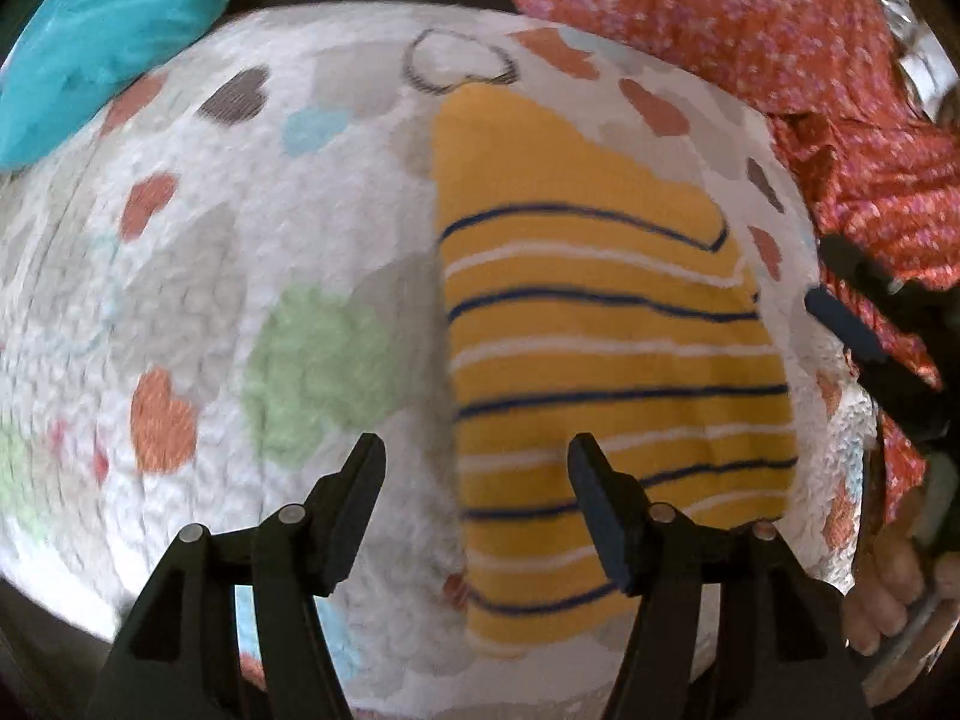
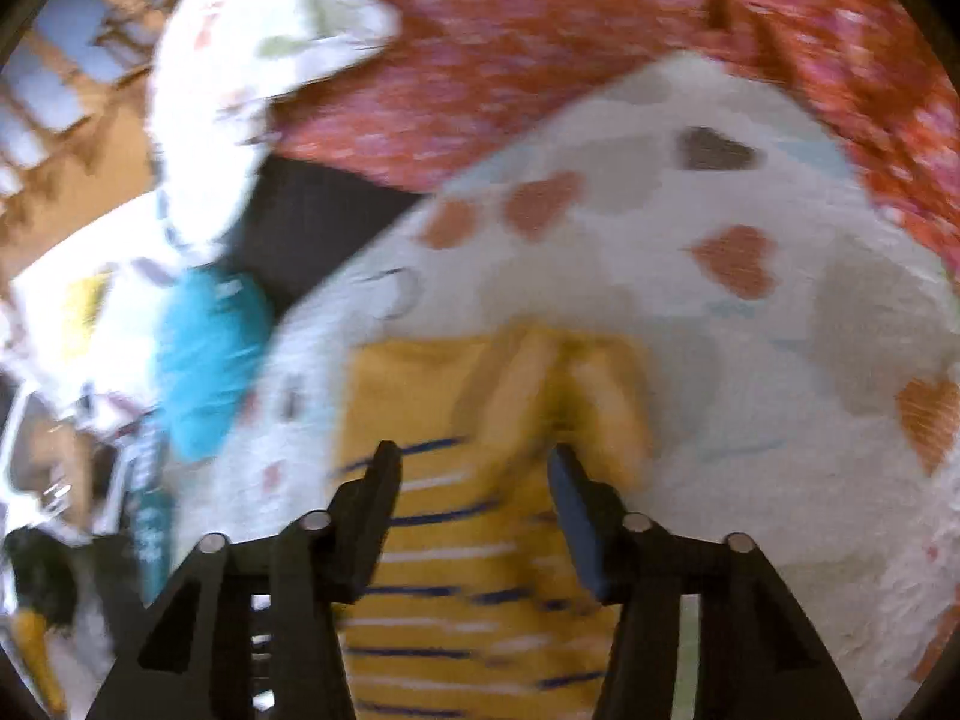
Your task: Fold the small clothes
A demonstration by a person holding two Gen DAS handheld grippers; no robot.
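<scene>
The yellow striped garment (image 1: 606, 360) lay right of centre on the heart-print blanket (image 1: 240, 276), apparently already folded into 1 narrow panel; the left gripper (image 1: 477, 480) and right gripper (image 2: 474, 480) were spread, holding nothing

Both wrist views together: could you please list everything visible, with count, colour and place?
striped garment: one, yellow with navy and white stripes, lying folded on the blanket, ahead of both grippers.
heart blanket: one, white with orange, grey, green and blue hearts, spread under the garment.
floral fabric: one, red-orange with small pink flowers, bunched along the blanket's far and right edges.
teal item: one, bright teal, at the blanket's far left corner; what it is cannot be told.
left gripper: black, open, over the garment's near left edge.
right gripper: black, open, above the garment; view blurred.
right hand: one, partly seen at the left view's right edge.
</scene>
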